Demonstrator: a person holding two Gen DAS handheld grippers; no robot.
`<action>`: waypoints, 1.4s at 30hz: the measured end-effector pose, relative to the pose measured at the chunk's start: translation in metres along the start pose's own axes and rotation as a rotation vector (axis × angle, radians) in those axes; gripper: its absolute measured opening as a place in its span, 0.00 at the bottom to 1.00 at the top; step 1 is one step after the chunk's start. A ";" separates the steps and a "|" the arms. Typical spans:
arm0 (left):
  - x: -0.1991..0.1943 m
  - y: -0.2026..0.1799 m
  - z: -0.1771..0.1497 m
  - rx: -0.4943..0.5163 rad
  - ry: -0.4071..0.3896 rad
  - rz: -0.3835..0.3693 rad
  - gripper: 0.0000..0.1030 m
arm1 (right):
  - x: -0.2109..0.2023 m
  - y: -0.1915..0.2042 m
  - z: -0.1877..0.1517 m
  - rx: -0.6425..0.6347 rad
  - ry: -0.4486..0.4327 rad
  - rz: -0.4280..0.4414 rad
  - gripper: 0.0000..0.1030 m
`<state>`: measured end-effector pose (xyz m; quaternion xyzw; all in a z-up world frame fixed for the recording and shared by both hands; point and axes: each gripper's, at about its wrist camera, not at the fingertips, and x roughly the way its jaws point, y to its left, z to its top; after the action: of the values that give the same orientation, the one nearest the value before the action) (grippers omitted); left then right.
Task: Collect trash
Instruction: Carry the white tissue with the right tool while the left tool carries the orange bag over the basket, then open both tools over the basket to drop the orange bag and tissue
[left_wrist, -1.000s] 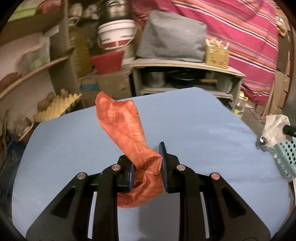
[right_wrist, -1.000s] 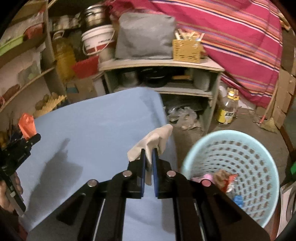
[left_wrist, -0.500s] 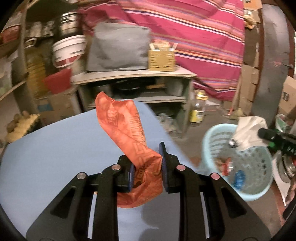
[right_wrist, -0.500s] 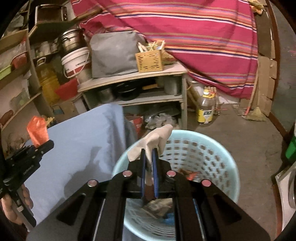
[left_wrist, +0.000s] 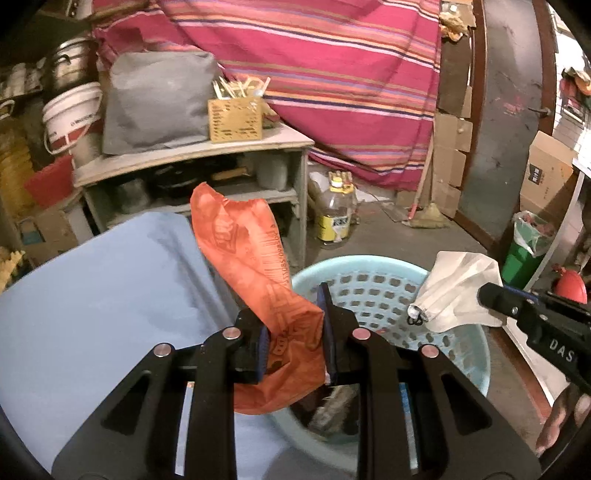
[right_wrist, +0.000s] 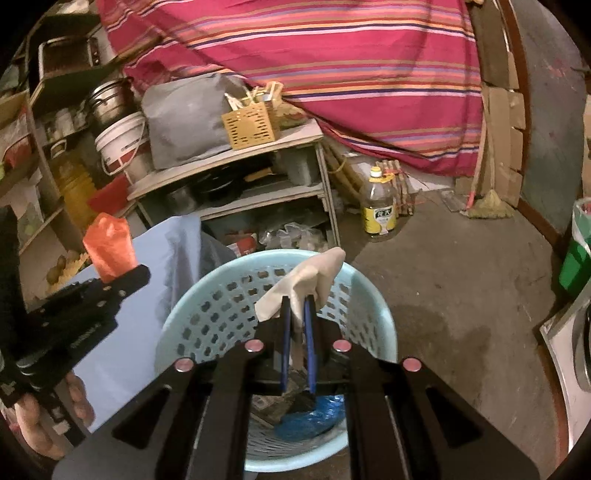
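My left gripper (left_wrist: 293, 321) is shut on a crumpled orange wrapper (left_wrist: 255, 266), which stands up between the pads at the near left rim of the light blue perforated basket (left_wrist: 373, 280). The right gripper (right_wrist: 297, 306) is shut on a whitish crumpled tissue (right_wrist: 306, 280) and hangs over the basket (right_wrist: 221, 306). In the left wrist view the right gripper (left_wrist: 480, 295) comes in from the right with the tissue (left_wrist: 458, 291) above the basket's right rim. From the right wrist view the left gripper (right_wrist: 142, 273) with the orange wrapper (right_wrist: 109, 247) shows at the left. Wrappers lie in the basket bottom (right_wrist: 306, 421).
A blue-covered table (left_wrist: 92, 306) lies left of the basket. Behind stand a grey shelf unit (left_wrist: 192, 155) with pots, a yellow-labelled bottle (right_wrist: 380, 206) on the floor, a striped red cloth (left_wrist: 332, 74) and a green bin (left_wrist: 524, 247) at the right.
Both grippers swung right from over the blue table to the basket, each keeping its piece of trash. The basket now sits under the right gripper and beside the left one.
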<state>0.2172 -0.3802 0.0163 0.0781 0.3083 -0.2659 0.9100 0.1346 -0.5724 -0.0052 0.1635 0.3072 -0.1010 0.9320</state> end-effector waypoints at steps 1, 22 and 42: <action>0.005 -0.005 0.000 -0.006 0.006 -0.011 0.21 | 0.002 -0.002 0.001 0.006 0.003 0.001 0.07; 0.001 0.012 0.000 0.000 -0.001 0.068 0.92 | 0.012 0.007 -0.004 -0.031 0.039 0.007 0.07; -0.082 0.079 -0.049 -0.059 -0.050 0.202 0.95 | 0.016 0.052 -0.022 -0.123 0.046 -0.063 0.74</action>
<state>0.1792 -0.2623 0.0253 0.0756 0.2836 -0.1653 0.9415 0.1501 -0.5177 -0.0192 0.0985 0.3389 -0.1077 0.9294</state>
